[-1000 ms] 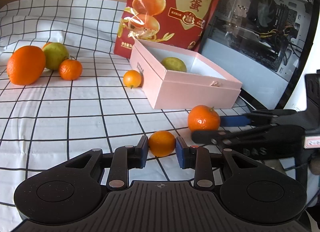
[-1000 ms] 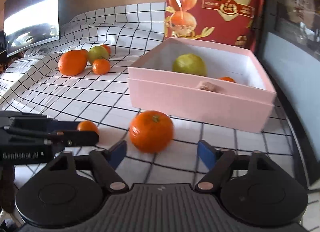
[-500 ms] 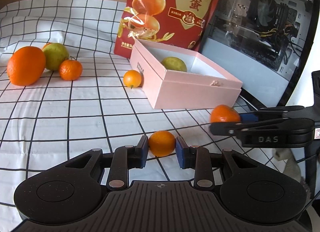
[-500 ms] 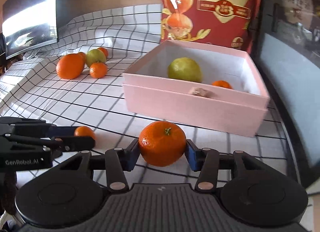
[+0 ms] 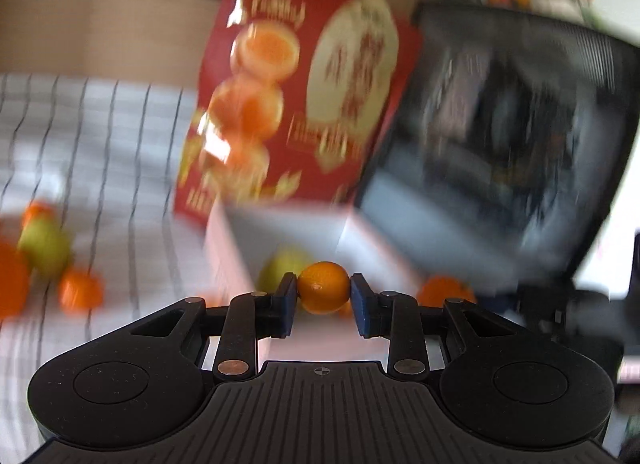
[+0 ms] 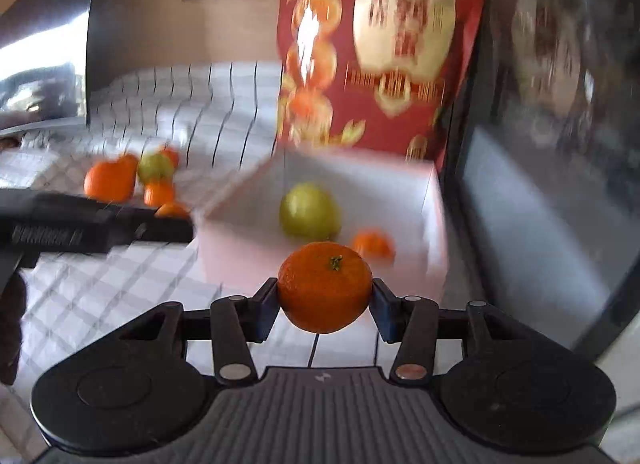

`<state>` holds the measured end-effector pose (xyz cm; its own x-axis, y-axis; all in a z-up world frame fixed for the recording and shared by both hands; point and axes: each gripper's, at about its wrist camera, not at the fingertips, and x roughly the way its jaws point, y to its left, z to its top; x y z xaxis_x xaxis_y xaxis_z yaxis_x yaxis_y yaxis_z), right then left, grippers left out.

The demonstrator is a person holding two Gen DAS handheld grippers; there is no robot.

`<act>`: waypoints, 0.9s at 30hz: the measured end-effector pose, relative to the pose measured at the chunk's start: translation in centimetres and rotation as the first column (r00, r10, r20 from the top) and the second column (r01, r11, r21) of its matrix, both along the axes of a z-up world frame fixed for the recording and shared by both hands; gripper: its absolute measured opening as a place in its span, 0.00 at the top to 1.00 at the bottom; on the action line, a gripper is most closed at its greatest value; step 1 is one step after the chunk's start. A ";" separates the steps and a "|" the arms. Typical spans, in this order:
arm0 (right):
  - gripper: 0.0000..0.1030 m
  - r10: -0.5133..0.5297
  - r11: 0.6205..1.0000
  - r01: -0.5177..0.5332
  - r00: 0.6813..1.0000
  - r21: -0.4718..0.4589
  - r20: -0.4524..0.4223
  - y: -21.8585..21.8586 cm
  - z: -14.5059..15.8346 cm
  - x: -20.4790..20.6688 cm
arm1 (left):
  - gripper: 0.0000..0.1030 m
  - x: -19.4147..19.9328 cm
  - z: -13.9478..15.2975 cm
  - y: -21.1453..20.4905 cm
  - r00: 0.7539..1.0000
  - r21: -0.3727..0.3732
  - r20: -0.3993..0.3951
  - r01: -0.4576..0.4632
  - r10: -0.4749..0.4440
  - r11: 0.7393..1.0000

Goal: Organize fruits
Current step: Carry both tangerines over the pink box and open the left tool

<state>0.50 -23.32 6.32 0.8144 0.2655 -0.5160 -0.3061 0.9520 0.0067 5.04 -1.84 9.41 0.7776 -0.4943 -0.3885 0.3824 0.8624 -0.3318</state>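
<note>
My left gripper is shut on a small orange kumquat and holds it up in the air in front of the pink box. My right gripper is shut on a larger tangerine, lifted near the front wall of the pink box. Inside the box lie a green fruit and a small orange fruit. The left gripper also shows in the right wrist view at the left. Both views are motion-blurred.
Several fruits lie on the checked cloth at the left: a big orange, a green fruit, a small tangerine. A red snack bag stands behind the box. A dark computer case stands at the right.
Both grippers have lifted their fruits off the cloth and moved toward the pink box. The views tilted upward and blurred.
</note>
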 end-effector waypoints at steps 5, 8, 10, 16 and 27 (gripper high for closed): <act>0.53 -0.080 0.997 0.079 0.995 0.027 0.060 0.1 6.0 4.6 | 0.67 8.5 1.3 -0.5 0.999 -0.122 -0.050 -0.020 0.014 0.992; 0.53 -0.144 0.989 0.145 0.987 -0.006 0.076 0.5 7.5 8.0 | 0.67 12.3 -0.6 -0.8 0.992 -0.172 -0.122 -0.041 0.020 0.984; 0.53 -0.173 0.985 0.174 0.983 -0.012 0.054 0.6 7.5 10.1 | 0.67 13.6 -1.8 -1.1 0.985 -0.185 -0.170 -0.039 0.007 0.982; 0.53 -0.209 0.978 0.208 0.975 -0.014 -0.081 0.2 4.5 14.3 | 0.68 15.0 -3.6 -1.6 0.984 -0.108 -0.180 -0.020 0.000 0.994; 0.51 -0.213 0.971 0.234 0.945 0.057 -0.247 -0.7 -1.0 17.7 | 0.68 10.9 -3.6 3.6 0.994 -0.023 -0.107 -0.037 0.035 0.999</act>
<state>18.16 -23.99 5.33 0.7141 0.1415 -0.6856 -0.0651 0.9885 0.1363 15.89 1.76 5.80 0.7498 -0.4774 -0.4582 0.3125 0.8658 -0.3907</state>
